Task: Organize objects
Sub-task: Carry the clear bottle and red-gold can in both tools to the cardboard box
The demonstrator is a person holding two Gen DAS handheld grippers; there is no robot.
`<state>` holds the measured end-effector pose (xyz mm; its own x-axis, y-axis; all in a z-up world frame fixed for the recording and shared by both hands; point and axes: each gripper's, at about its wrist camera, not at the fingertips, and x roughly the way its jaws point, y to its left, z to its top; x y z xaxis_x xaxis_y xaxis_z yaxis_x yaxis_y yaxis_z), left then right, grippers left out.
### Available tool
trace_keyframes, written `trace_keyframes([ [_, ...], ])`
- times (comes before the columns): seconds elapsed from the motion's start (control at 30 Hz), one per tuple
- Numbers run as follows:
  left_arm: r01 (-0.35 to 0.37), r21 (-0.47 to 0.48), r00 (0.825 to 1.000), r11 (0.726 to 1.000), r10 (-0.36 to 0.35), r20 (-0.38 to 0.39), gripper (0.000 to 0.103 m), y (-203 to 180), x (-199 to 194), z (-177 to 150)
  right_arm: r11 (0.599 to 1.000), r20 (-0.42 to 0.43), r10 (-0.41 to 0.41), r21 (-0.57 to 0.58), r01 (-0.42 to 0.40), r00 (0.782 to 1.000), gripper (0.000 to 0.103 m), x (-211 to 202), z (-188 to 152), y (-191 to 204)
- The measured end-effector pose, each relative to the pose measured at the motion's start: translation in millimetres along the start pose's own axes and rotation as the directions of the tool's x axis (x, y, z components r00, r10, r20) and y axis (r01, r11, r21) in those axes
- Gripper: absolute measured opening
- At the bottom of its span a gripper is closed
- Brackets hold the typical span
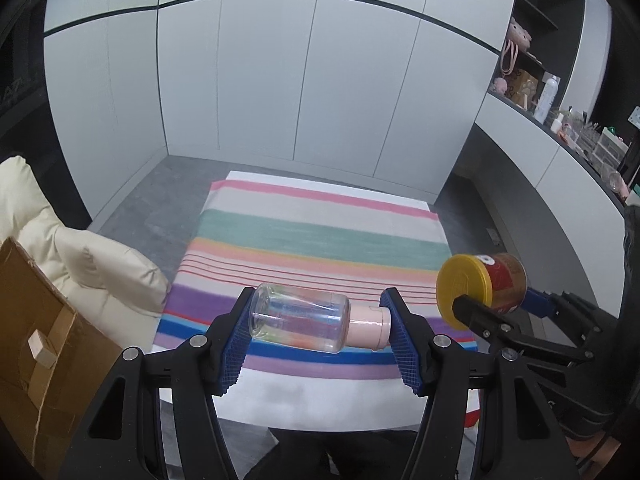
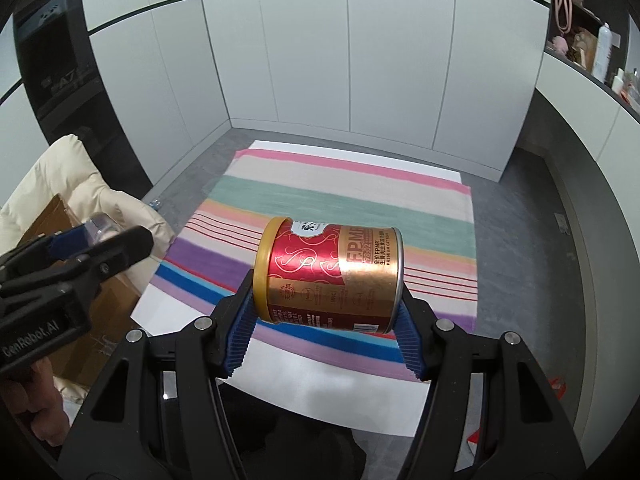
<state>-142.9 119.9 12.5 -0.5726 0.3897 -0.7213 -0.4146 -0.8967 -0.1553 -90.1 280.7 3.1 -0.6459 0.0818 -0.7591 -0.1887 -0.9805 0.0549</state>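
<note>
My left gripper (image 1: 318, 320) is shut on a clear plastic bottle with a pink cap (image 1: 304, 320), held sideways above the striped mat (image 1: 312, 236). My right gripper (image 2: 326, 308) is shut on a red and gold can with a yellow lid (image 2: 328, 276), also held sideways above the mat (image 2: 340, 200). In the left wrist view the can (image 1: 486, 288) and the right gripper show at the right. In the right wrist view the left gripper (image 2: 84, 248) shows at the left with the bottle's end (image 2: 100, 226) between its pads.
A cardboard box (image 1: 36, 344) and a cream padded jacket (image 1: 80, 256) lie to the left of the mat. White cabinet doors stand behind. A curved counter with shelves of small items (image 1: 560, 120) runs along the right. Grey floor surrounds the mat.
</note>
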Motion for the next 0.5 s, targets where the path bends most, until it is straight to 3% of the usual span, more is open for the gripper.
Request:
trace_keyframes([
  [0.17, -0.005, -0.037, 1.0, 0.999, 0.005, 0.005, 0.063, 21, 0, -1, 1.0, 0.019, 0.004, -0.03, -0.004, 1.0, 0.064, 3, 6, 14],
  [0.5, -0.078, -0.1, 0.996, 0.992, 0.082, 0.035, 0.063, 74, -18, -12, 0.996, 0.026, 0.054, -0.079, -0.052, 0.998, 0.064, 20, 23, 55],
])
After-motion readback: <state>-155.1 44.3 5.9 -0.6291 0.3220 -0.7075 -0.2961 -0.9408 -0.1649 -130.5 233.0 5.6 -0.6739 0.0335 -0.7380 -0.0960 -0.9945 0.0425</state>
